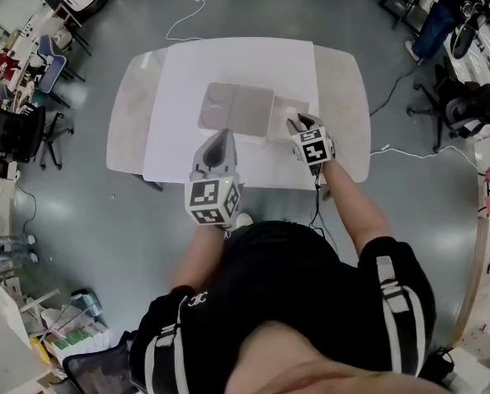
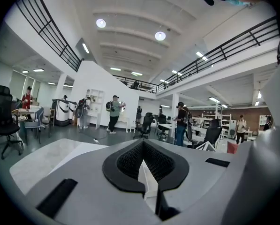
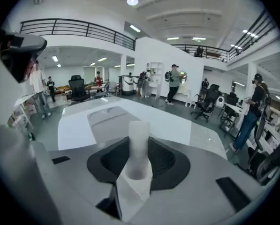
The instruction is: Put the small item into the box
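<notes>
Small item: pale, frosted, roughly cylindrical, blunt at the top, standing about upright. Clamped between the dark pads of the right tongs, parted only as far as its width, its upper end poking out past the tips. Held above the white worktop, toward the front right part, close to the near right corner of the flat grey box. Seen along the right tongs, box ahead and a little to the left of the item, not touching it. Left tongs closed on nothing, pads pressed together, hovering at the box's near edge, beside the right tongs.
</notes>
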The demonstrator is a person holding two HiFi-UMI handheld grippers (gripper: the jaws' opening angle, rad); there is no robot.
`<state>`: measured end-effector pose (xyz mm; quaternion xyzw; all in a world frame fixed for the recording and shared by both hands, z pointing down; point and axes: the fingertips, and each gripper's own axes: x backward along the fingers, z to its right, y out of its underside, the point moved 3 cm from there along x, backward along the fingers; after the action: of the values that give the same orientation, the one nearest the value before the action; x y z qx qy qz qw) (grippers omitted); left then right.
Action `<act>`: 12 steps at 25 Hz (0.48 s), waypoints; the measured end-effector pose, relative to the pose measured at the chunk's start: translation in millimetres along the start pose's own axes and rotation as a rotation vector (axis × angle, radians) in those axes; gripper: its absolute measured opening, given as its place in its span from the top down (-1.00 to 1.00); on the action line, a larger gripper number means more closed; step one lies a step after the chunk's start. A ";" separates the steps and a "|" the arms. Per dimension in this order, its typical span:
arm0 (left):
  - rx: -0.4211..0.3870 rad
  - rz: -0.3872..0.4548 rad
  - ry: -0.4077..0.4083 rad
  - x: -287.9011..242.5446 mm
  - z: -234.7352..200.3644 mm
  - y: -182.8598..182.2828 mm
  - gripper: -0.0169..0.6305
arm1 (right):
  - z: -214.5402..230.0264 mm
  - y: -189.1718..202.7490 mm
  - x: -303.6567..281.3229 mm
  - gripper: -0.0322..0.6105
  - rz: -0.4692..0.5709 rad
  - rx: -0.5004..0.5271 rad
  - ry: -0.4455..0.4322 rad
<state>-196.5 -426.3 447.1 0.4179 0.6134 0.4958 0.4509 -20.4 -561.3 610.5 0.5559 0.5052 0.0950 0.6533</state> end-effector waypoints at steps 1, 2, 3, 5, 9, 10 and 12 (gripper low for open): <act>-0.003 -0.003 -0.005 0.4 -1.1 -0.3 0.93 | -2.0 3.0 -8.5 0.52 -0.025 0.035 -0.029; -0.005 -0.006 -0.010 0.9 -1.9 -0.4 0.93 | -4.0 6.8 -16.4 0.52 -0.052 0.075 -0.055; -0.006 -0.008 -0.015 1.3 -2.5 -0.2 0.93 | -5.7 11.3 -23.9 0.52 -0.078 0.112 -0.077; -0.007 -0.011 -0.026 1.2 -3.8 0.5 0.93 | -7.1 20.9 -38.3 0.52 -0.123 0.164 -0.114; -0.011 -0.015 -0.053 0.2 -8.6 0.6 0.93 | -3.9 35.9 -62.9 0.52 -0.186 0.207 -0.164; -0.012 -0.015 -0.060 0.6 -10.5 0.0 0.93 | -3.7 40.5 -67.8 0.52 -0.205 0.206 -0.180; -0.014 -0.017 -0.075 2.9 -15.6 -0.6 0.93 | -7.0 56.3 -78.1 0.52 -0.264 0.183 -0.225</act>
<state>-212.3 -427.2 447.7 0.4277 0.5963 0.4801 0.4806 -38.0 -589.9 701.0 0.5490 0.5039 -0.1004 0.6592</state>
